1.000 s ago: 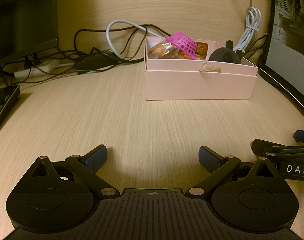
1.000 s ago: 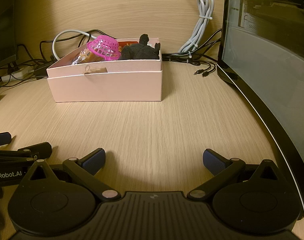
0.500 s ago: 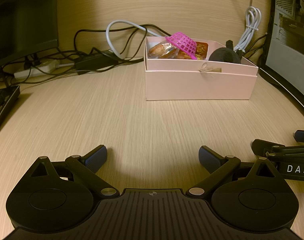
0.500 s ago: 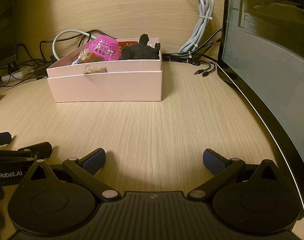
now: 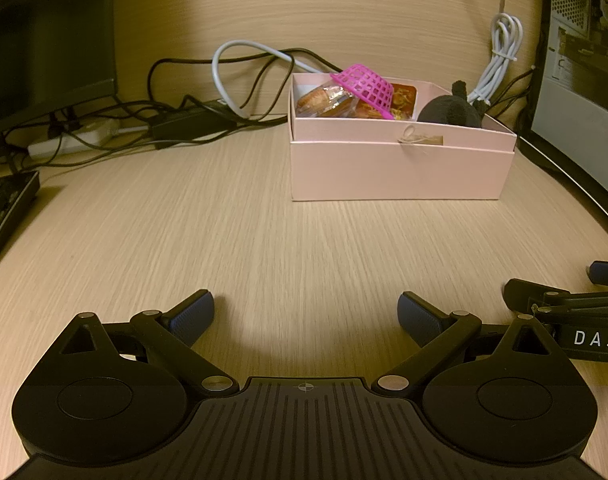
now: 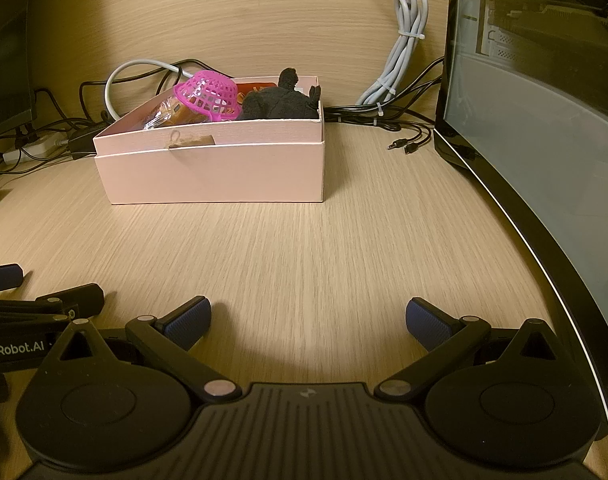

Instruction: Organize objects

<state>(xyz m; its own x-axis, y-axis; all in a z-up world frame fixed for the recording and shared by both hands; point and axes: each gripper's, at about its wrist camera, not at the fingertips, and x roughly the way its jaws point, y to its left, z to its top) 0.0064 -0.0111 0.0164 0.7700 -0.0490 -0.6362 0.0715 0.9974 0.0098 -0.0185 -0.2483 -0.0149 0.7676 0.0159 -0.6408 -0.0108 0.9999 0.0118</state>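
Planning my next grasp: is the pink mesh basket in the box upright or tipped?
Tipped. The pink mesh basket leans on the snack packets, its rim angled downward.

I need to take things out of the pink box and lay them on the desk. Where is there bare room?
Free: the wide wood strip between the pink box and both open grippers, left and right. Also left of the box, up to the keyboard. Crowded: cables behind.

Left gripper [image 5: 305,314] empty; pink box [image 5: 399,168] ahead
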